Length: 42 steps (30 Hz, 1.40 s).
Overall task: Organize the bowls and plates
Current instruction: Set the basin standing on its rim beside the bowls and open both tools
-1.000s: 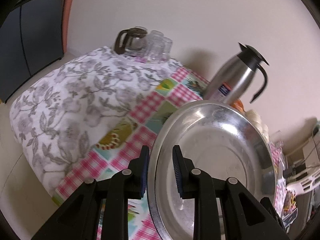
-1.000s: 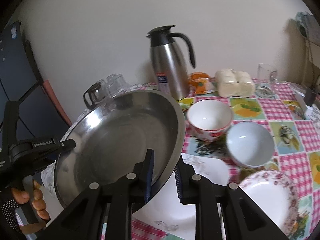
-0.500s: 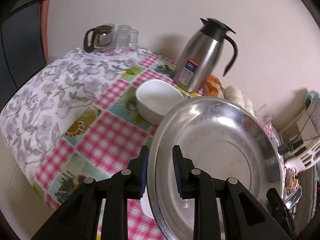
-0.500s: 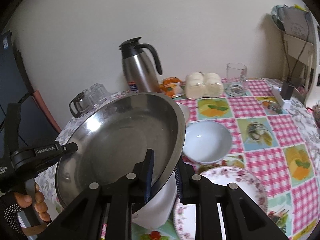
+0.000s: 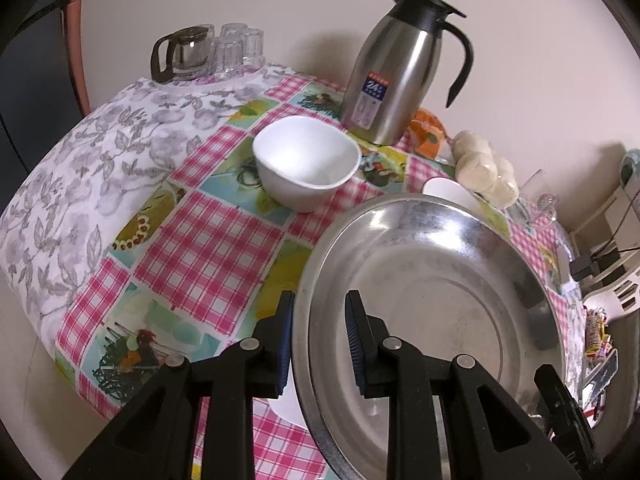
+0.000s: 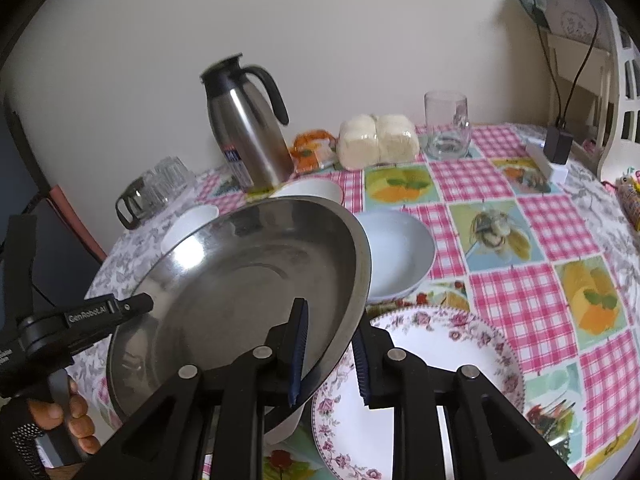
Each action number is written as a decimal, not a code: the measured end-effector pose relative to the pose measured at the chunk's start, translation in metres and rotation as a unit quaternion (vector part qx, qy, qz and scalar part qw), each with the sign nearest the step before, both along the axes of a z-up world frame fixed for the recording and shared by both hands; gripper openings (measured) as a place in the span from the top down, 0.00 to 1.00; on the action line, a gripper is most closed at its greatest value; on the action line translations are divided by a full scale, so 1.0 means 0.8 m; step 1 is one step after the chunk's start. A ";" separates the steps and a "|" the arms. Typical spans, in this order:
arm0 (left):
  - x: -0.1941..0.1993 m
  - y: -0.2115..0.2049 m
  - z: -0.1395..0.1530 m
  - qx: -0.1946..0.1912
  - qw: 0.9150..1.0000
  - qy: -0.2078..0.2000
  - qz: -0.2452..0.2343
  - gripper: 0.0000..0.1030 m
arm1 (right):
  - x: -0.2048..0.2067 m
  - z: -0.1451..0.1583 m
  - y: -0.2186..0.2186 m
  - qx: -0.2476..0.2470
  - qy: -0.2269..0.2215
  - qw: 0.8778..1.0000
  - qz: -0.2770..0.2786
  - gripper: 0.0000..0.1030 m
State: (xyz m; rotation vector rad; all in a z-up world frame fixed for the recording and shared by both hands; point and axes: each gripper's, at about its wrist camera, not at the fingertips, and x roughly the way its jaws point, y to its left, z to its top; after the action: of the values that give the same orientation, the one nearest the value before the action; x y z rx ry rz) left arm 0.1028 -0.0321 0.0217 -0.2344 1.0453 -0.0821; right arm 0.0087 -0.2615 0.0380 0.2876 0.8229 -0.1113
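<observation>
Left tongs [image 5: 320,340] clamp the steel plate's [image 5: 432,300] rim; right tongs [image 6: 330,354], opening, straddle its opposite rim above the bench [image 6: 520,296]

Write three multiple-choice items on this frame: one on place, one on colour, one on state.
1. Where does the pack of white buns lie?
A. on the floral plate
B. between the orange packet and the glass mug
C. in the pale blue bowl

2. What colour are the lid and handle of the steel thermos?
A. red
B. white
C. black

3. What is the left gripper doing?
A. standing open with nothing between its pads
B. gripping the rim of the steel dish
C. gripping the white bowl

Answers:
1. B: in the right wrist view the buns sit against the wall with the packet on one side and the mug on the other.
2. C: both are black against the bare metal body.
3. B: the dish's rim runs between the two blue pads.
</observation>
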 end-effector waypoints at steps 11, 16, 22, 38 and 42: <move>0.009 0.022 -0.014 -0.001 0.999 0.023 0.024 0.75 | 0.012 -0.023 0.021 -0.004 0.028 0.999 0.019 0.76; 0.010 0.033 -0.019 -0.001 0.999 0.030 0.033 0.73 | 0.017 -0.034 0.031 -0.002 0.044 0.999 0.026 0.76; 0.014 0.039 -0.030 0.000 0.998 0.042 0.039 0.70 | 0.023 -0.046 0.040 -0.007 0.059 0.998 0.033 0.76; 0.023 0.030 -0.075 -0.002 0.995 0.098 0.027 0.70 | 0.035 -0.102 0.035 -0.013 0.145 0.989 0.014 0.76; 0.022 0.021 -0.078 -0.004 0.995 0.104 0.014 0.70 | 0.033 -0.106 0.035 -0.013 0.153 0.988 0.006 0.76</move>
State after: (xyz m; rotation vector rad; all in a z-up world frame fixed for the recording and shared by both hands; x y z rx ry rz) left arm 0.1205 -0.0151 -0.0409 -0.2676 1.2480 -0.0371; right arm 0.0352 -0.2337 -0.0466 0.2430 1.1279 -0.1573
